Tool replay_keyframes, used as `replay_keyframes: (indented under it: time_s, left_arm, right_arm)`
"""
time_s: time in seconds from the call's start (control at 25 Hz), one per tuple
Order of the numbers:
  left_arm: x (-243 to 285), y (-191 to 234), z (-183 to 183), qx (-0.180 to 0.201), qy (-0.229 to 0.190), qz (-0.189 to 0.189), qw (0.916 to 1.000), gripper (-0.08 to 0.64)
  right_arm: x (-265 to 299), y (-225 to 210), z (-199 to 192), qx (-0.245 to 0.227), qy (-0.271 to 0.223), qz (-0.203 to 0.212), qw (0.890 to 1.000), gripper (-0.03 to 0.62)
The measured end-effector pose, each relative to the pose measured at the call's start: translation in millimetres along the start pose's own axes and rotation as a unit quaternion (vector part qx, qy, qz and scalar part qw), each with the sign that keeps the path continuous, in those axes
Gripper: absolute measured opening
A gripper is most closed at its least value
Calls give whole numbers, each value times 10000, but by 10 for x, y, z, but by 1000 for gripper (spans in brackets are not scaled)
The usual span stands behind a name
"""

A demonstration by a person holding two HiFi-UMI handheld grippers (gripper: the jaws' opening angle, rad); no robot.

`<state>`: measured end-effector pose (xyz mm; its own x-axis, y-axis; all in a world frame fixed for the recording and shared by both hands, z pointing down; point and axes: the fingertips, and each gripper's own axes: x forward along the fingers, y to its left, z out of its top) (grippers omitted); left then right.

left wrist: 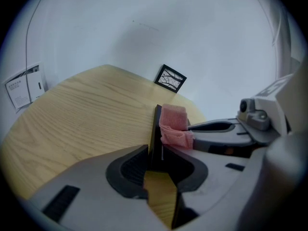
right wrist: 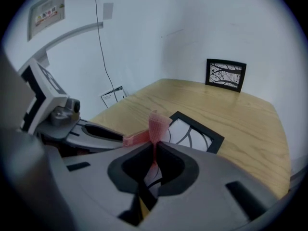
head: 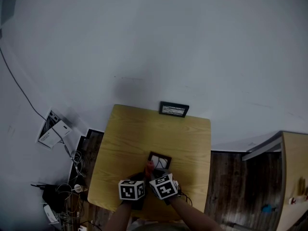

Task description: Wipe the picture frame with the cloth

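Left side first: I read left gripper (left wrist: 155, 154) clamped on near edge of picture frame (left wrist: 156, 124), frame edge-on between its pads. Frame is low over wooden table (head: 125, 143), toward front edge (dark border, white picture with branch lines). Right gripper (right wrist: 154, 153) just beside left one, jaws pinched on pink cloth (right wrist: 158, 124). Cloth's free fold sticks up past jaws, up against frame. Second small frame (head: 173, 109) stands at table's far edge, by wall.
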<state>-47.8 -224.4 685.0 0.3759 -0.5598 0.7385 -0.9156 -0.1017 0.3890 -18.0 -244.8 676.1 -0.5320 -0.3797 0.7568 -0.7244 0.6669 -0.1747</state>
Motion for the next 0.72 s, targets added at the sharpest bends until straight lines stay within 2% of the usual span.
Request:
replay_keyframes:
  time_s: [0.32,0.72]
  left_arm:
    - [4,4,-6,11,3,6,10000,87]
    - [-3,4,0,15,-22,33,10000,87]
  right_arm:
    - [-18,-33,-58,-289,243,-147,9992,17]
    - [-204,-257,-207,-151,349,-429,9984,17]
